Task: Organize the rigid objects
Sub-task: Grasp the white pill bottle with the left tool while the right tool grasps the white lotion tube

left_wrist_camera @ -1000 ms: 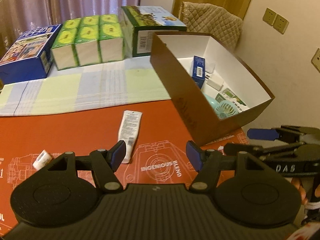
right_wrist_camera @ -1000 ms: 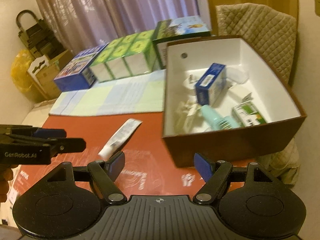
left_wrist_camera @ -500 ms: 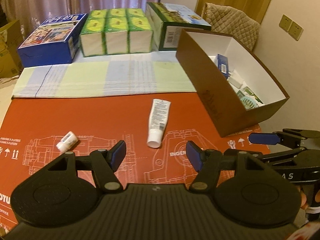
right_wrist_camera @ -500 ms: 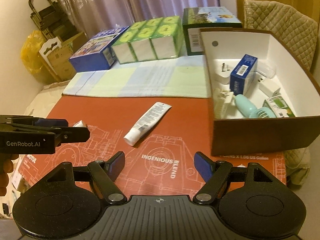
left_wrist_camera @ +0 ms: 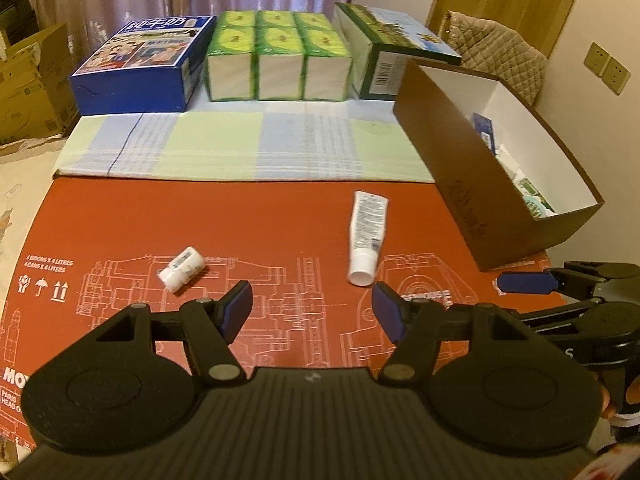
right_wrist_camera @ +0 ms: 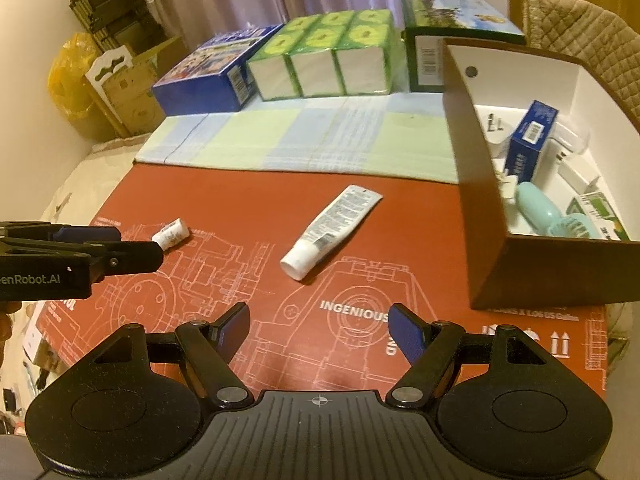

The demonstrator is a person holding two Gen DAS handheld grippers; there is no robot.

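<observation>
Red mat (left_wrist_camera: pixel 240 216) carries tube (left_wrist_camera: pixel 366 236) and small bottle (left_wrist_camera: pixel 182 268) outside brown box (left_wrist_camera: pixel 456 184); our left gripper (left_wrist_camera: pixel 312 310) and right gripper (right_wrist_camera: pixel 318 330) hover wide, empty; we expect either round item to roll if nudged off-centre.

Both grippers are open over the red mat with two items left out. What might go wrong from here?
The small white bottle lies on its side, so it may roll when nudged. The white tube is flat and could slip from the pads. The brown box is already crowded, so drops may land awkwardly.
</observation>
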